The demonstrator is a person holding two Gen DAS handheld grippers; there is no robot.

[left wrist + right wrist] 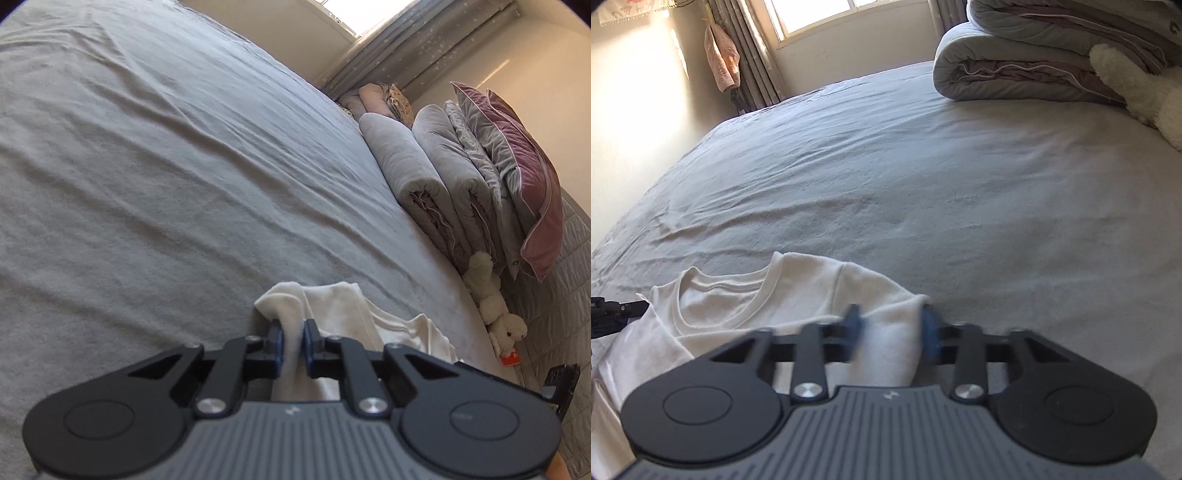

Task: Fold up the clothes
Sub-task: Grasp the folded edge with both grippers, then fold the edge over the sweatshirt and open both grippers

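A white sweatshirt [746, 299] lies on the grey bed sheet [886, 184] with its round collar facing up. My left gripper [293, 338] is shut on a fold of the white sweatshirt [343, 306], cloth pinched between its blue pads. My right gripper [892, 328] has its jaws partly apart around the shoulder or sleeve of the sweatshirt, and its fingers are blurred. The left gripper's tip shows at the left edge of the right wrist view [613, 308].
Folded grey and pink quilts [436, 173] and a pink pillow [524, 177] are stacked at the head of the bed. A white plush toy [495, 306] lies beside them. A window [849, 14] and curtains stand beyond the bed. A pink garment [722, 55] hangs by the curtain.
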